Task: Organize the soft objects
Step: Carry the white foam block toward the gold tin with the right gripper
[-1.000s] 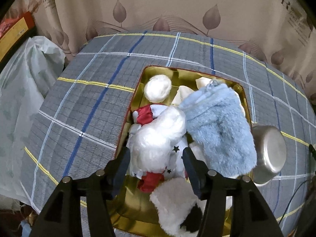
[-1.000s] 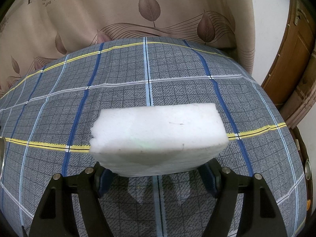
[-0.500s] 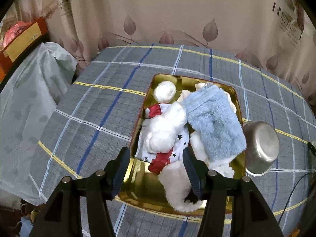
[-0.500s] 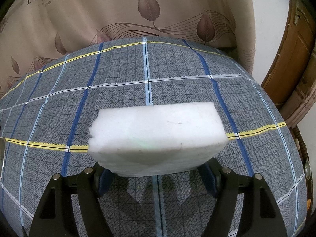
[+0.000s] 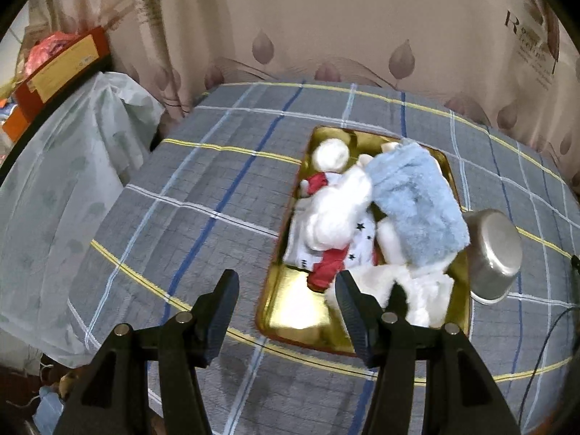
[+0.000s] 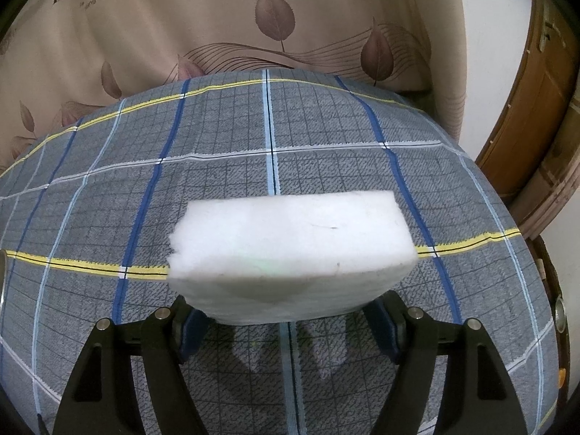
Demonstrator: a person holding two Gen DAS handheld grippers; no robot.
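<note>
- Now the left tongs (image 5: 286,284) hang well above the plaid-covered worktop (image 5: 203,217), jaws apart and holding nothing; a second ago they sat low over the pile, so they have pulled up and back, and the whole gold tray (image 5: 286,322) shows in the left wrist view
- The tray holds the soft things in a heap: a white pompom (image 5: 330,154) at the far end, a white plush with red trim (image 5: 335,214), a blue fluffy cloth (image 5: 417,210) draped over the right half, a white furry piece (image 5: 409,290) at the near end
- A steel bowl (image 5: 494,253) lies tipped just beside the tray's right rim
- The right tongs (image 6: 290,320) are clamped on the white foam block (image 6: 290,253), held clear of the cloth with its shadow under it; that view matches the earlier ones, so this hand has been waiting
- My reading: the left hand's drop is done and it is clearing out, which leaves the foam block as the next thing for the tray
- The tray's bare gold patch at the near left looks like the only free spot, so the block may end up lying on the heap
</note>
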